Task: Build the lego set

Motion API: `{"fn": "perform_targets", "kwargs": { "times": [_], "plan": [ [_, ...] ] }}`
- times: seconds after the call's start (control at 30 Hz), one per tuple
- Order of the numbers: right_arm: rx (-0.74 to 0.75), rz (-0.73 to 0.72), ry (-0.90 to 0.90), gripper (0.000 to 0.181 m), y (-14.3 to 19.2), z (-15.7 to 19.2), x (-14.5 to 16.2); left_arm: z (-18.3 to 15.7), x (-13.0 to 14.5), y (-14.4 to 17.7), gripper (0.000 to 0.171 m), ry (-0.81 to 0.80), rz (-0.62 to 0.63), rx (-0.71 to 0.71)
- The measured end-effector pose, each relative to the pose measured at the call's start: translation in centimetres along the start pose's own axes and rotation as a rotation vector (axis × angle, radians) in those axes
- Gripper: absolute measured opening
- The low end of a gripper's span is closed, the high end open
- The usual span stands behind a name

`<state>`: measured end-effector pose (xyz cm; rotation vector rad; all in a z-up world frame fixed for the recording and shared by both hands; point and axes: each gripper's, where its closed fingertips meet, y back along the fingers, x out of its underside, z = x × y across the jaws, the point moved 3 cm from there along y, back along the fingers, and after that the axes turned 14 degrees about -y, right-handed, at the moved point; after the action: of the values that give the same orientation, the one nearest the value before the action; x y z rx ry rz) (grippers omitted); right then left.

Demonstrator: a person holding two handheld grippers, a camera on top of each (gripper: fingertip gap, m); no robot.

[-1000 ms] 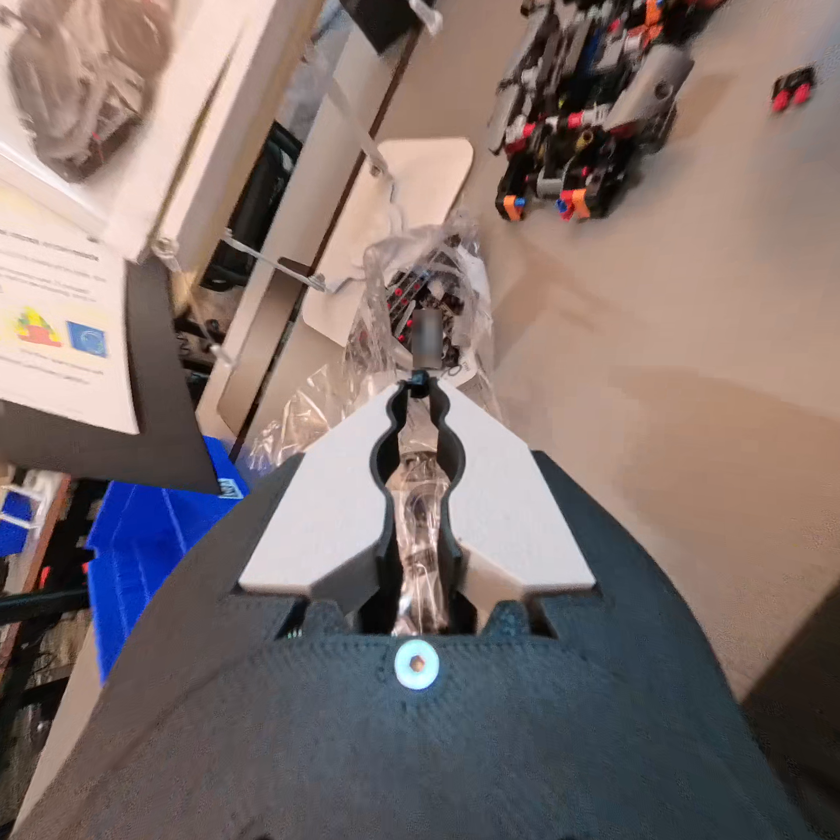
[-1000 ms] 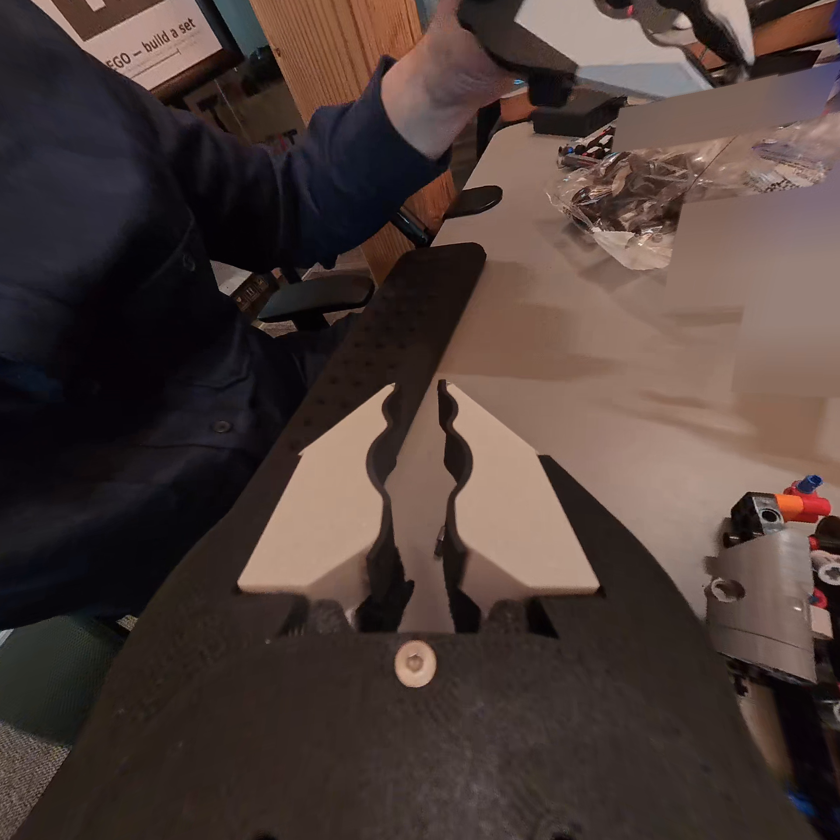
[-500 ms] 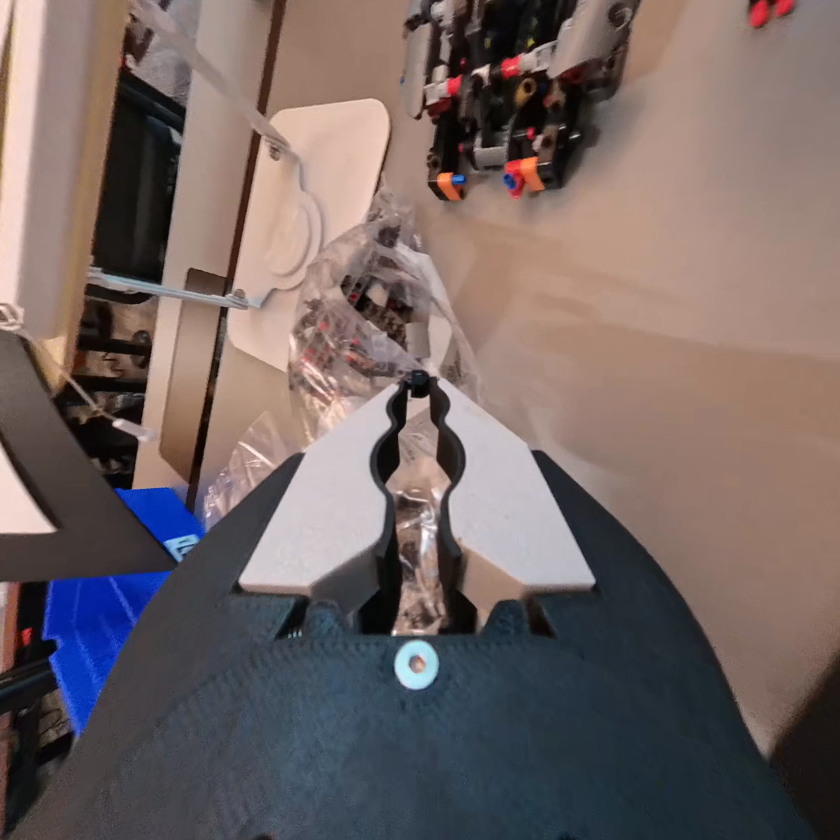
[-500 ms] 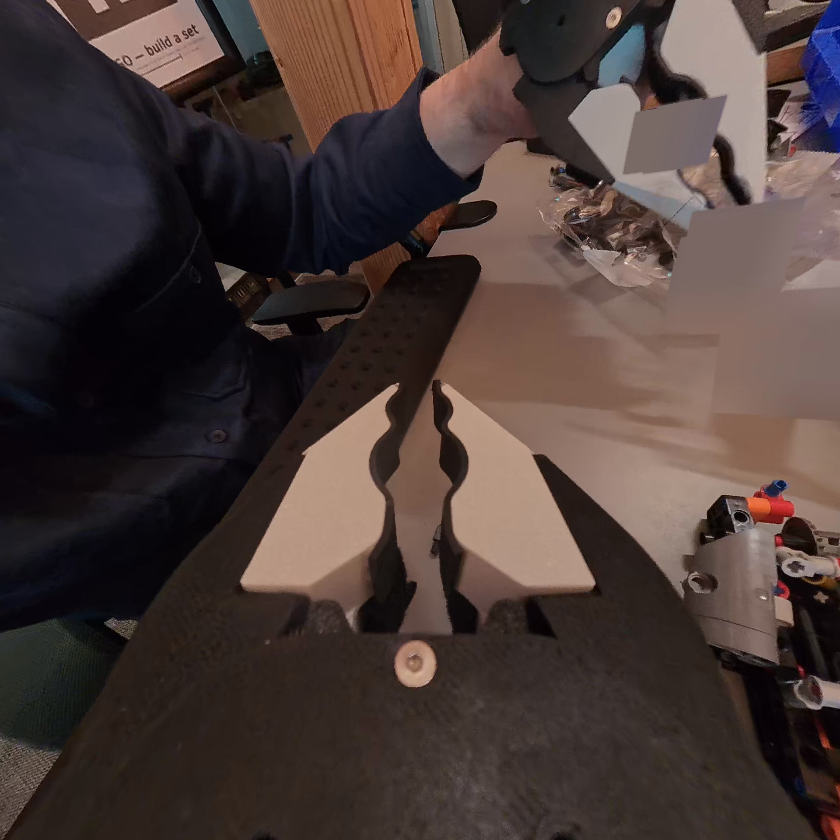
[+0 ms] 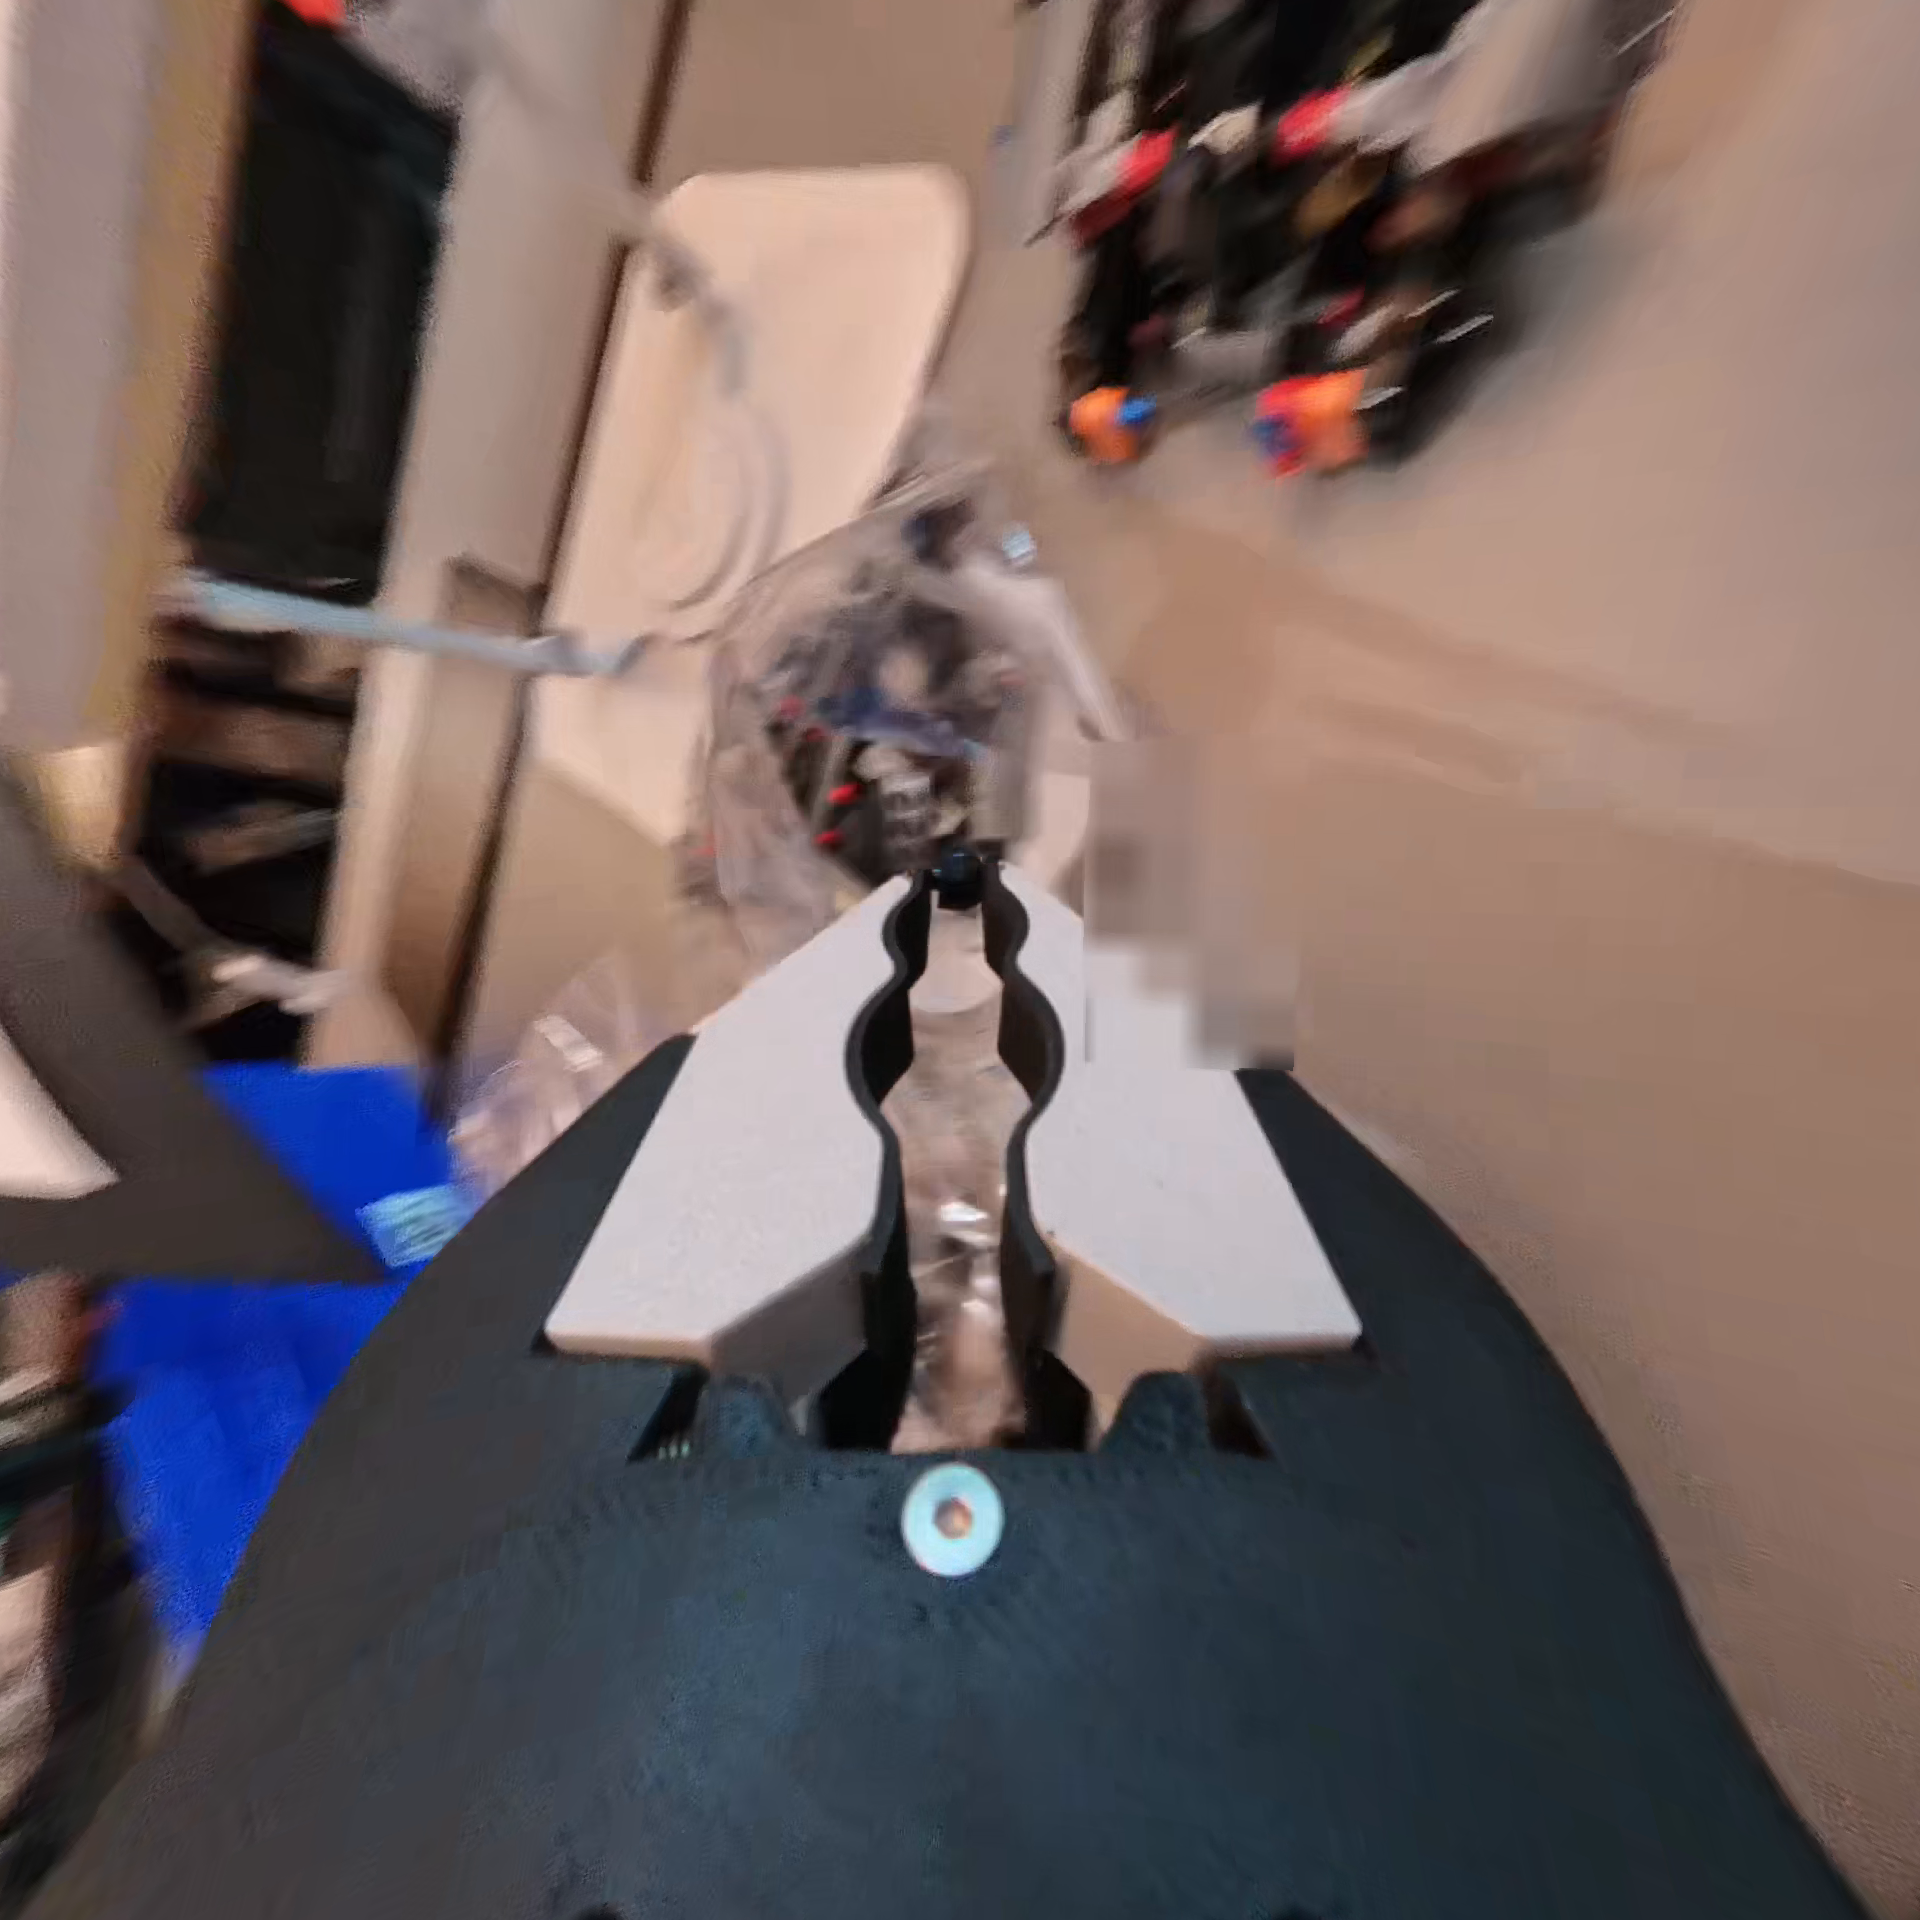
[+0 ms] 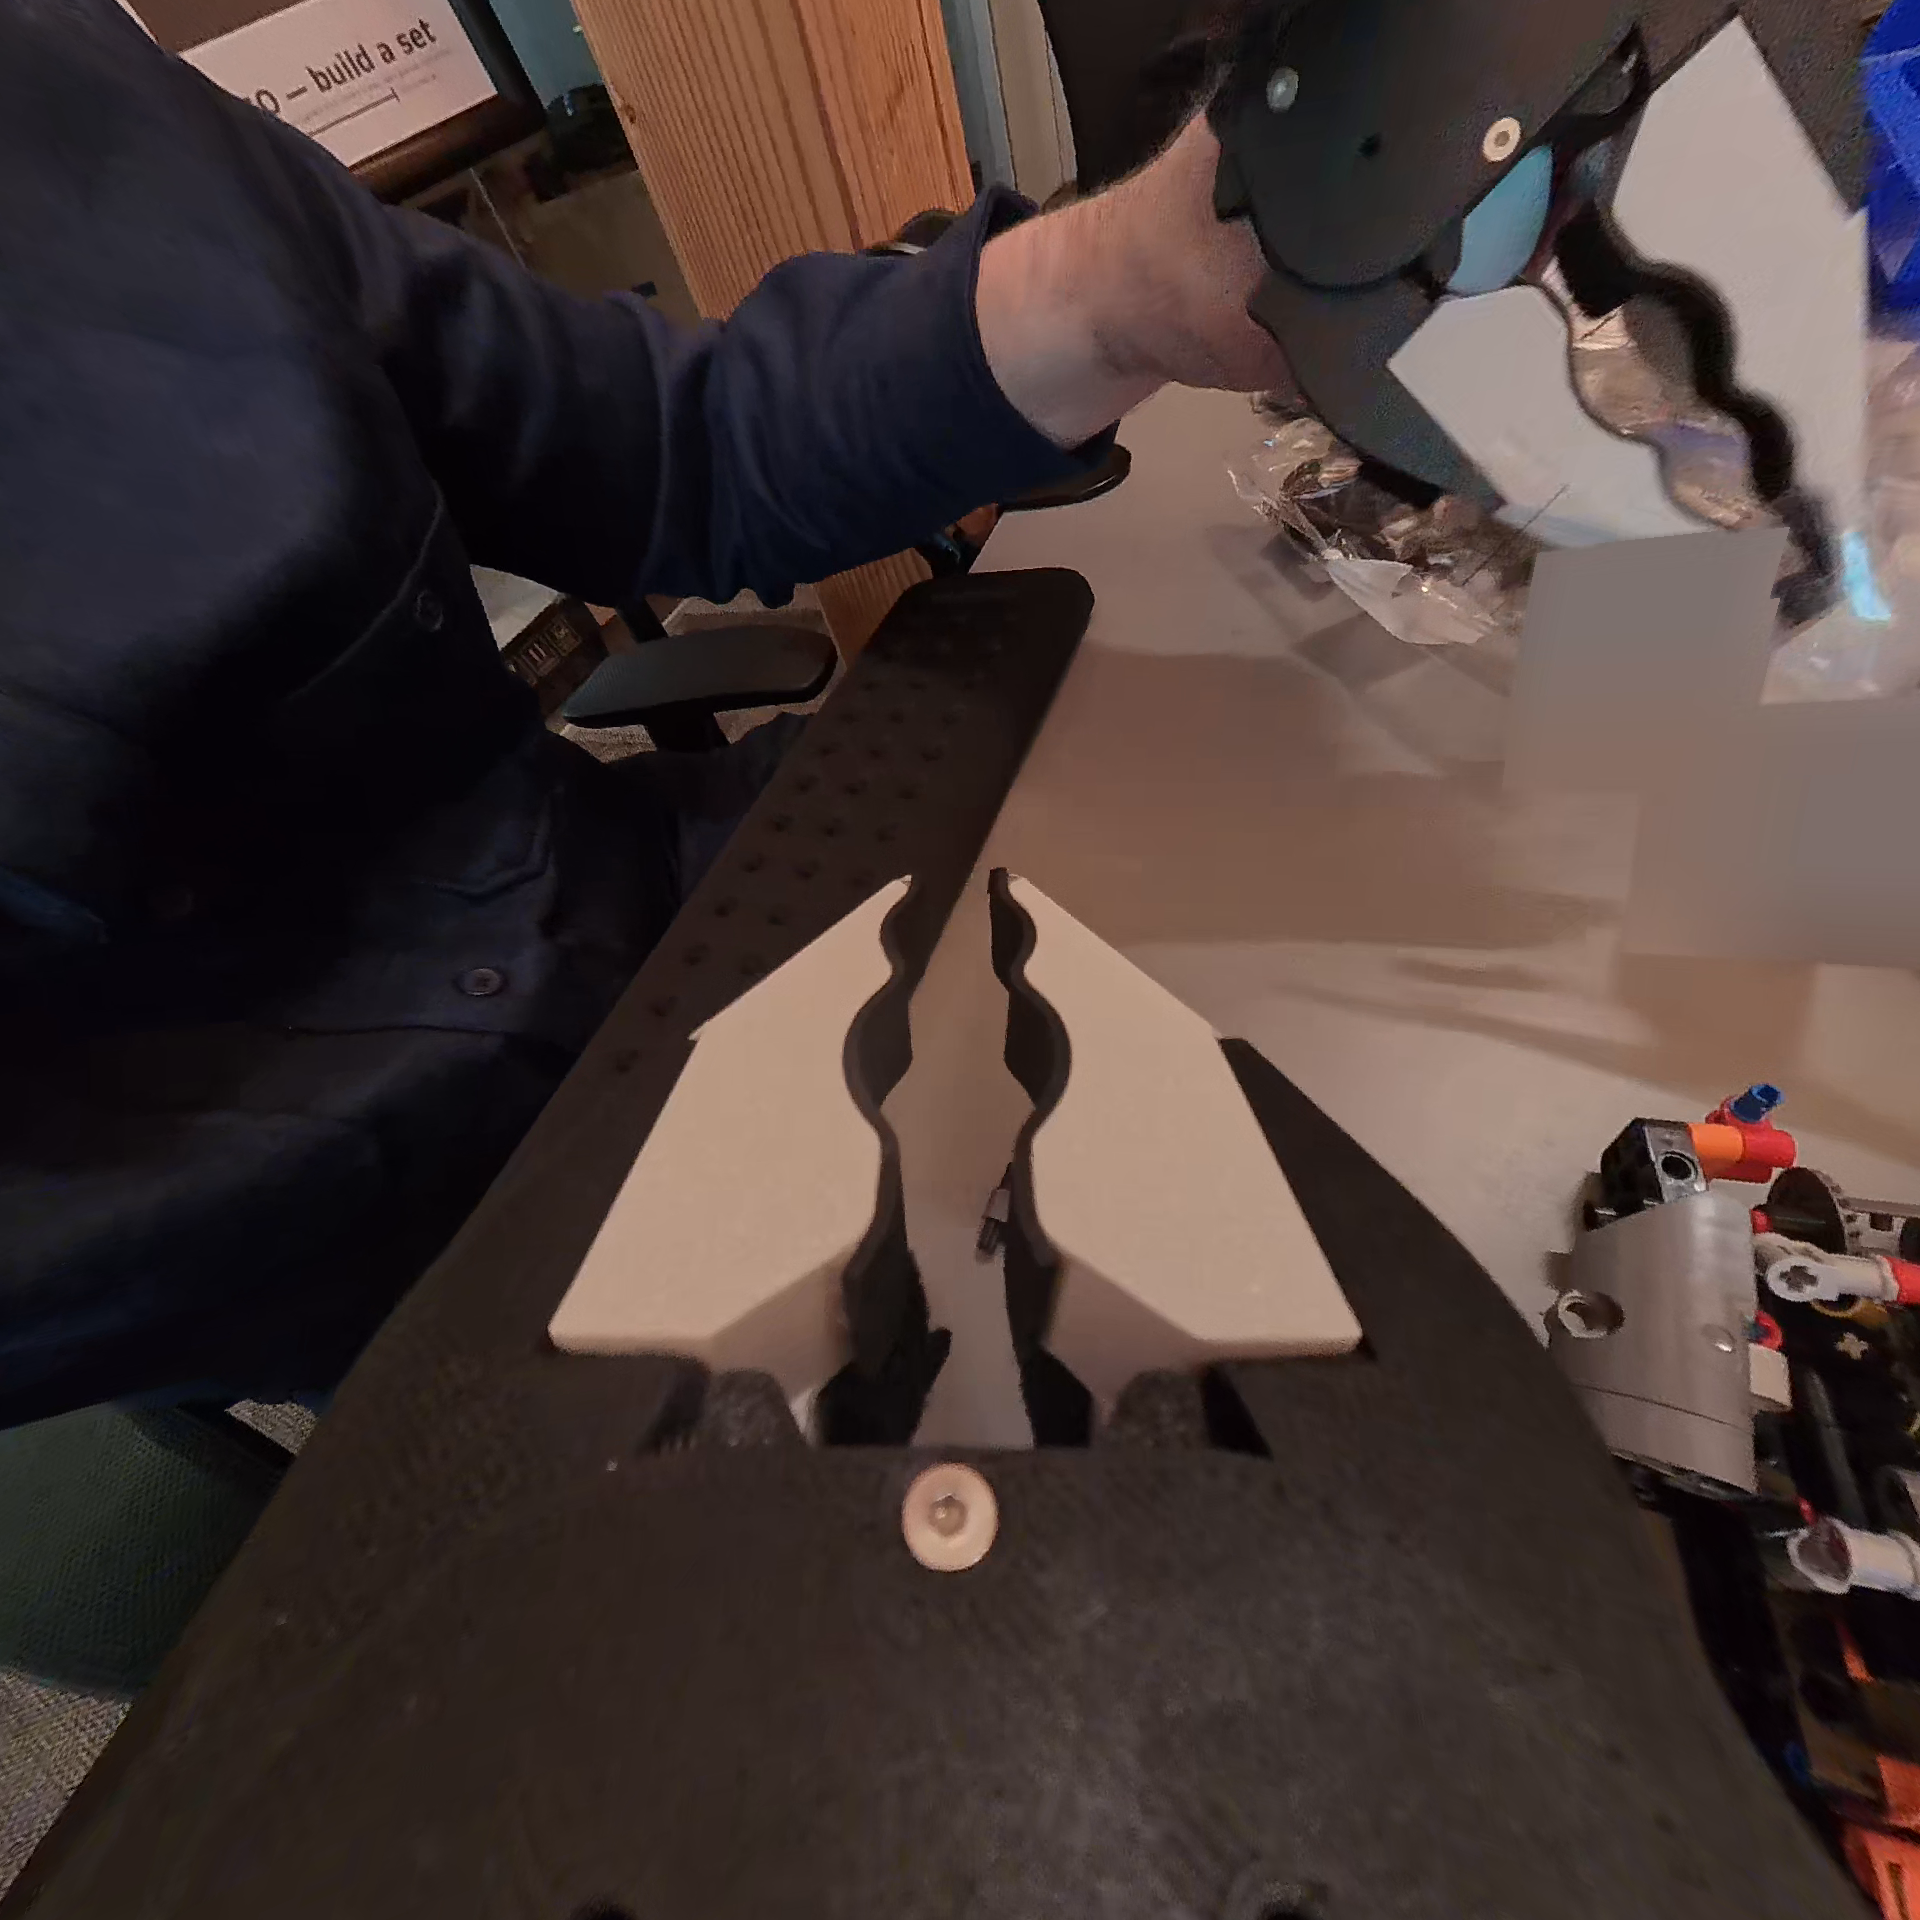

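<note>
A: Above the tabletop point(image 5: 1558, 935), what does the left hand-held gripper point(image 5: 956, 883) hold?

B: A small black piece point(image 5: 957, 865), pinched at its very tips. The jaws stand narrow, closed on it. Just past the tips lies a clear bag point(image 5: 883, 707) of parts, though this view is blurred.

A: And the model?

B: The lego model point(image 5: 1278, 260) sits farther off on the tabletop, dark with red and orange bits. In the right wrist view it point(image 6: 1714, 1351) lies to the right of that gripper, its grey curved panel nearest.

A: The right hand-held gripper point(image 6: 951, 883)?

B: Slightly parted, a narrow gap, nothing at its tips. It hangs over the tabletop's edge, near a black perforated strip point(image 6: 883, 779).

A: Who is visible?

B: A person's hand point(image 6: 1122, 301) in a dark sleeve point(image 6: 623, 416), gripping the left tool up by another bag point(image 6: 1382, 540).
</note>
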<state>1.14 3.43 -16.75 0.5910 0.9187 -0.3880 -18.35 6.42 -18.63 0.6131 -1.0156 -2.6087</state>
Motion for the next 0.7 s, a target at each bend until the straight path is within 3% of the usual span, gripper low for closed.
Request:
{"fn": "perform_targets", "kwargs": {
  "times": [0.07,0.13,0.2,0.33,0.47,0.6,0.7],
  "plan": [
    [0.007,-0.005,0.003,0.010,0.2,0.0,-0.1,0.7,0.4,-0.2,0.014,-0.047,0.055,-0.086],
    [0.015,-0.022,0.007,0.010,0.6,-0.1,-0.4,0.5,0.4,-0.6,0.026,-0.035,0.065,-0.086],
    [0.023,-0.042,0.008,0.010,1.1,-0.1,-0.7,0.4,0.3,-0.4,0.028,-0.002,0.030,-0.070],
    [0.057,-0.068,0.013,0.010,2.1,-0.5,-1.1,0.8,0.4,1.1,0.028,0.036,-0.019,-0.054],
    [0.136,-0.137,0.022,0.010,4.1,-1.3,-2.1,2.7,0.0,4.1,0.015,0.036,-0.025,-0.210],
    [0.249,-0.224,-0.033,0.014,6.9,-3.4,-2.7,1.7,-4.9,7.5,0.014,-0.007,-0.211,-0.214],
    [0.335,-0.225,-0.057,0.014,8.1,-4.9,-2.3,-0.9,-8.5,6.7,0.011,-0.068,-0.245,-0.125]
  ]
}}
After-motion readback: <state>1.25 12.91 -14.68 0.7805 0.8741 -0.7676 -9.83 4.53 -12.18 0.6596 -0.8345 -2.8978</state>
